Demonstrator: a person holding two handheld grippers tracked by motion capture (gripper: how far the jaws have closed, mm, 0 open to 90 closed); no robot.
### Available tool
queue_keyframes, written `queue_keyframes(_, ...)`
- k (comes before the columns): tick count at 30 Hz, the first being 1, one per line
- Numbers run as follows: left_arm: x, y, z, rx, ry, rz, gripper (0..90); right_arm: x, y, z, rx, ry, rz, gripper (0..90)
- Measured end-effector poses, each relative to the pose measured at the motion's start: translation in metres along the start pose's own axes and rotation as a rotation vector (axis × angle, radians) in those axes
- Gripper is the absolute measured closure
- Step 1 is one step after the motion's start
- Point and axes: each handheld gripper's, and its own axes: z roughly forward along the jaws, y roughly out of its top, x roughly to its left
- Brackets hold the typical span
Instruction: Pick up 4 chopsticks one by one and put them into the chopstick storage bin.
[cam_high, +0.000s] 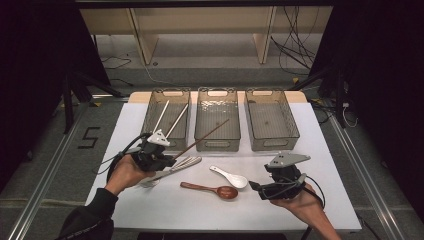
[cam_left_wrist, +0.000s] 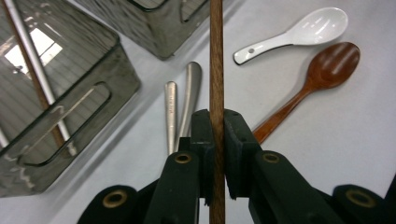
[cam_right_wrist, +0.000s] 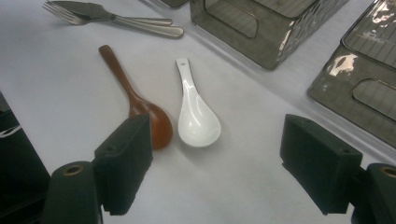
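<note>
My left gripper (cam_high: 167, 159) (cam_left_wrist: 216, 126) is shut on a long brown chopstick (cam_high: 205, 135) (cam_left_wrist: 216, 56), which slants up toward the middle bin (cam_high: 217, 144). Just beyond the jaws lie a metal fork and knife (cam_high: 177, 167) (cam_left_wrist: 187, 93) on the white table. A white ceramic spoon (cam_high: 230, 176) (cam_right_wrist: 196, 116) and a wooden spoon (cam_high: 212, 189) (cam_right_wrist: 135, 102) lie side by side at the front centre. My right gripper (cam_high: 259, 187) (cam_right_wrist: 215, 154) hovers to their right, open, with nothing between its pads.
Three grey see-through bins stand in a row at the back. The left bin (cam_high: 150, 122) holds two white chopsticks (cam_high: 161, 116); the right bin (cam_high: 295, 127) looks bare inside. Cables lie on the floor beyond the table.
</note>
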Motion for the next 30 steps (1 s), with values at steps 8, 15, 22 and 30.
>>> queue_keyframes(8, 0.02, -0.002, -0.003, -0.03, 0.027, -0.071, 83.2, 0.001, -0.003, 0.0, 0.005, 0.001, 0.004, 25.3)
queue_keyframes(15, 0.038, 0.003, -0.006, -0.055, 0.054, -0.127, 83.2, 0.002, -0.004, 0.0, 0.007, 0.006, 0.005, 24.5)
queue_keyframes(22, 0.059, 0.007, -0.005, -0.066, 0.089, -0.178, 83.2, 0.003, -0.005, 0.0, 0.013, 0.009, 0.003, 24.6)
queue_keyframes(30, 0.08, 0.013, -0.003, -0.057, 0.121, -0.219, 83.3, 0.003, -0.005, -0.001, 0.01, 0.008, 0.002, 24.9)
